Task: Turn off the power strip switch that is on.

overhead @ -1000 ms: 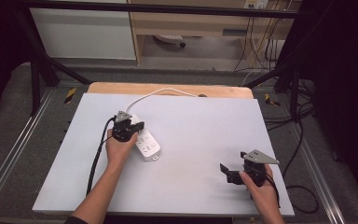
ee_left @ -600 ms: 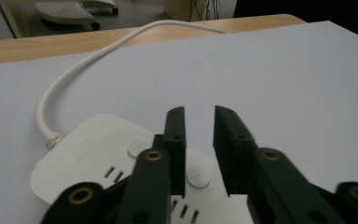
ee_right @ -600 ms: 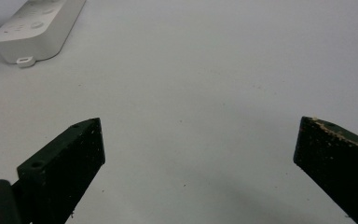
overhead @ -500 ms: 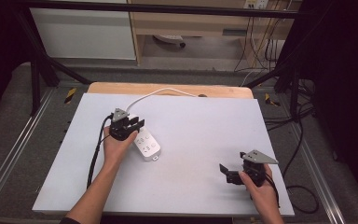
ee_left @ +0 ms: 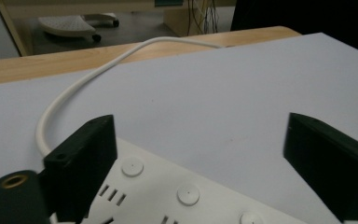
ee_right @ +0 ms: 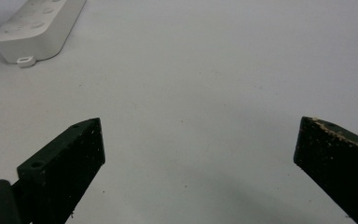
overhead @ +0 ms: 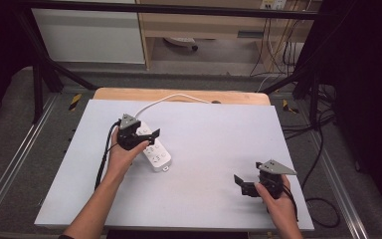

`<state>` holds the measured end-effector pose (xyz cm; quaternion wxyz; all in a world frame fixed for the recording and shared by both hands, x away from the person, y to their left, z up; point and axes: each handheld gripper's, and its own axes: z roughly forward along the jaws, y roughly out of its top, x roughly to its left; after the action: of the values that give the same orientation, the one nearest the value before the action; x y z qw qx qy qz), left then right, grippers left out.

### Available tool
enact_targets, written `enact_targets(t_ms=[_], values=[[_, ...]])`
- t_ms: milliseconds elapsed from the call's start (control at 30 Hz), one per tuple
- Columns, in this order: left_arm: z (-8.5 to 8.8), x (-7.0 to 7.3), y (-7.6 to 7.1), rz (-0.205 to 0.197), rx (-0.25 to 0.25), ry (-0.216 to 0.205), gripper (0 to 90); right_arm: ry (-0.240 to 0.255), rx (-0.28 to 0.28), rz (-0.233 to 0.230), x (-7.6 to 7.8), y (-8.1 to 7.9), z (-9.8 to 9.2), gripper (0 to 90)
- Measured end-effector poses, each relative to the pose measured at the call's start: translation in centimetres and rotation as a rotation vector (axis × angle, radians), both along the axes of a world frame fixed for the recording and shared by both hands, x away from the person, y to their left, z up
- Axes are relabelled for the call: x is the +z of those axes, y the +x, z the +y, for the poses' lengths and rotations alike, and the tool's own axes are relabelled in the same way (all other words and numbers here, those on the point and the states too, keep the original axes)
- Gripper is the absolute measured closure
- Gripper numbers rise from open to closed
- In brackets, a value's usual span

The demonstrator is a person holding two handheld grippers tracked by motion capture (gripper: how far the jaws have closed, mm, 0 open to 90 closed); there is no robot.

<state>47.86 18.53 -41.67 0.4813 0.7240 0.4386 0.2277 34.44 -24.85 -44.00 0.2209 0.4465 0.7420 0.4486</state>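
A white power strip (overhead: 157, 155) lies flat on the white tabletop (overhead: 214, 134), left of centre, and its white cable (overhead: 171, 98) curves away toward the far edge. My left gripper (overhead: 150, 138) hovers over the strip's far end. Its jaws have just been opening and now stand wide apart with nothing gripped. In the left gripper view the left gripper (ee_left: 200, 126) frames the power strip (ee_left: 168, 196) and the cable (ee_left: 98, 74). My right gripper (overhead: 242, 185) rests near the front right, open and empty. In the right gripper view the right gripper (ee_right: 200, 126) has the power strip (ee_right: 37, 23) far off at the upper left.
A wooden strip (overhead: 179, 94) borders the table's far side. A black cable (overhead: 104, 159) trails from the left gripper along the forearm. Metal rails (overhead: 10, 169) run beside the table, and loose cables (overhead: 323, 149) lie on the floor to the right.
The left gripper's jaws have gone from shut to wide open above the power strip's far end. The right hand and the power strip have stayed put.
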Motion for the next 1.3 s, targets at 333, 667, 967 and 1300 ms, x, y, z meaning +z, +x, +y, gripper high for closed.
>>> enact_targets(t_ms=[333,667,967,1300], values=[[-0.1,1.0,-0.5,-0.015,0.004,0.009,7.0,0.005,-0.004,0.003,0.0,0.0,0.0,2.3],[0.7,2.1,-1.7,-0.011,-0.003,0.023,7.0,0.000,-0.001,0.002,-0.1,0.1,0.0,2.3],[2.3,3.0,-3.6,-0.026,-0.011,0.001,6.1,0.000,-0.002,0.001,0.0,0.0,0.0,2.4],[5.2,3.2,-5.8,-0.029,0.016,-0.032,5.8,-0.005,-0.007,0.003,-0.1,0.1,0.1,2.5]])
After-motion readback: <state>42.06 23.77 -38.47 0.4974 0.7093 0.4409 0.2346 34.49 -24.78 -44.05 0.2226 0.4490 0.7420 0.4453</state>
